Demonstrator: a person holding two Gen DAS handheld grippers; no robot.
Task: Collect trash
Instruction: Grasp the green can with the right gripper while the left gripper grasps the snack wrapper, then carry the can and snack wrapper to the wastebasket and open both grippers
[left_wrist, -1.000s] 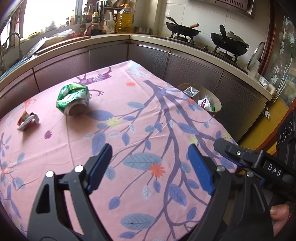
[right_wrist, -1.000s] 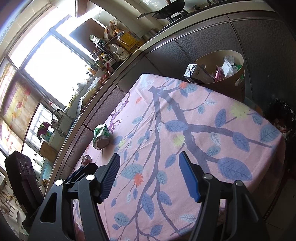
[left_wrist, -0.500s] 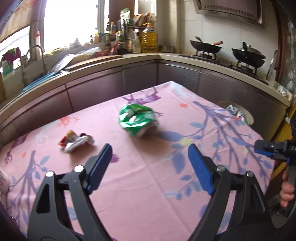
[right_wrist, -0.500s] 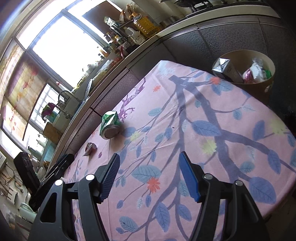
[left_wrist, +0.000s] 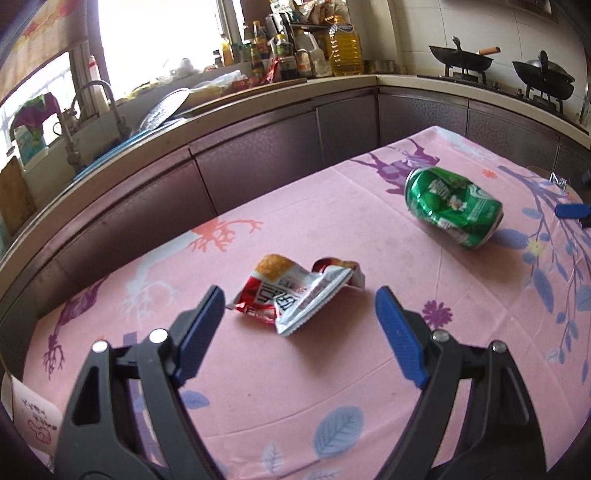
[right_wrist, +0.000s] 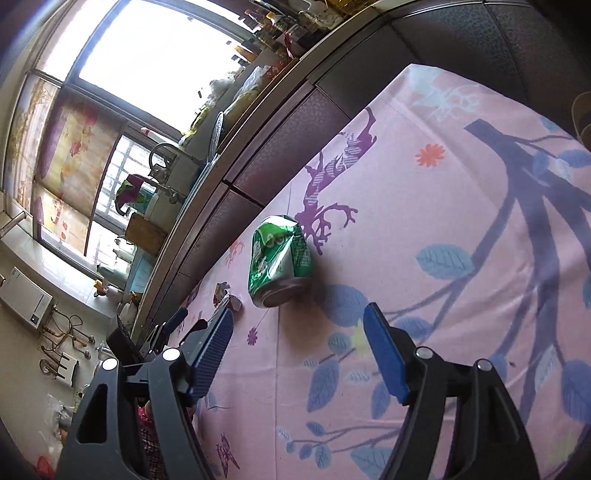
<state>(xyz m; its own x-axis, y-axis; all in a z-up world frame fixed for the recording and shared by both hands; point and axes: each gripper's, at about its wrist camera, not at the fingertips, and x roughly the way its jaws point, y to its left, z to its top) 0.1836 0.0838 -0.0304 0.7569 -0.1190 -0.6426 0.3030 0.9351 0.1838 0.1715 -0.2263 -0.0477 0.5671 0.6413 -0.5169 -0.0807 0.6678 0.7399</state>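
A crumpled red and white snack wrapper (left_wrist: 295, 291) lies on the pink flowered tablecloth (left_wrist: 332, 369), just ahead of my left gripper (left_wrist: 299, 295). That gripper is open, its blue pads on either side of the wrapper without touching it. A dented green can (left_wrist: 452, 206) lies on its side further right. In the right wrist view the can (right_wrist: 279, 258) lies ahead of my right gripper (right_wrist: 299, 317), whose jaws are opening with nothing between them. The wrapper (right_wrist: 226, 295) shows small beyond its left finger.
Dark kitchen cabinets (left_wrist: 258, 158) run behind the table, with a sink tap (left_wrist: 92, 110), bottles (left_wrist: 303, 51) and woks on a stove (left_wrist: 469, 61) on the counter. The trash bin's rim (right_wrist: 581, 110) peeks in at the right edge. A paper note (left_wrist: 33, 421) sits at lower left.
Both grippers swung left across the table. The wrapper now lies between the left gripper's fingers and the can is ahead of the right gripper. The bin has slid almost out of view.
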